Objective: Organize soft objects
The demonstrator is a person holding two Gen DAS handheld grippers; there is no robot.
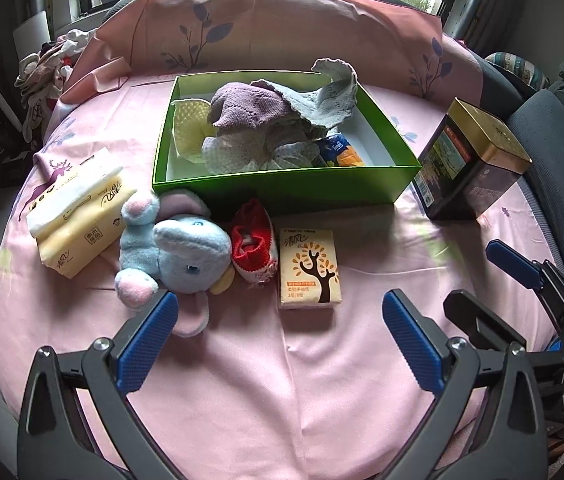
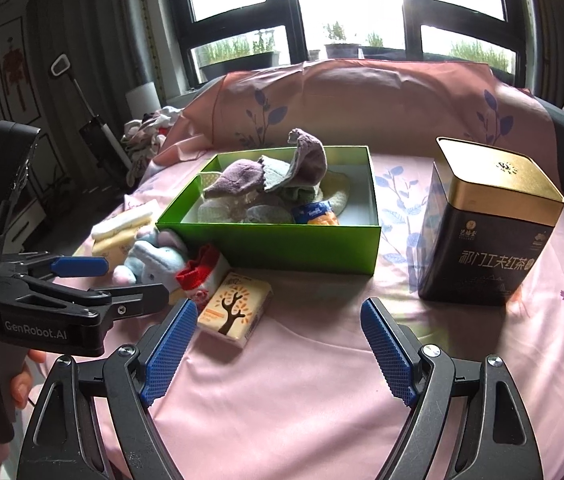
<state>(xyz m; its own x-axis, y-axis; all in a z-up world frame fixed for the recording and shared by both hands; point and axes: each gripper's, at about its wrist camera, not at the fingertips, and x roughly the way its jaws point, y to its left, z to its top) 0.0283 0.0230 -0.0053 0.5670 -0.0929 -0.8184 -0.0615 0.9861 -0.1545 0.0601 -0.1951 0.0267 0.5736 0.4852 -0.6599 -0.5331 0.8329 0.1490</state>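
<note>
A green box (image 1: 282,188) (image 2: 266,248) on the pink sheet holds a purple knit cloth (image 1: 242,108), a grey cloth (image 1: 322,96), other rags and a small blue-orange tissue pack (image 1: 340,152). In front of it lie a blue elephant plush (image 1: 178,256) (image 2: 154,260), a red sock (image 1: 252,248) (image 2: 198,272), a tree-print tissue pack (image 1: 309,268) (image 2: 236,308) and a yellow tissue pack (image 1: 78,220). My left gripper (image 1: 280,320) (image 2: 122,280) is open just short of the tree-print pack, its left pad beside the plush. Further right, my right gripper (image 2: 280,328) (image 1: 482,288) is open over bare sheet.
A dark tea tin with a gold lid (image 1: 470,164) (image 2: 490,232) stands right of the box. A pink cover with a leaf print (image 1: 282,28) rises behind it. Clothes (image 1: 50,68) are piled at the far left, and a grey chair (image 1: 562,120) stands at the right.
</note>
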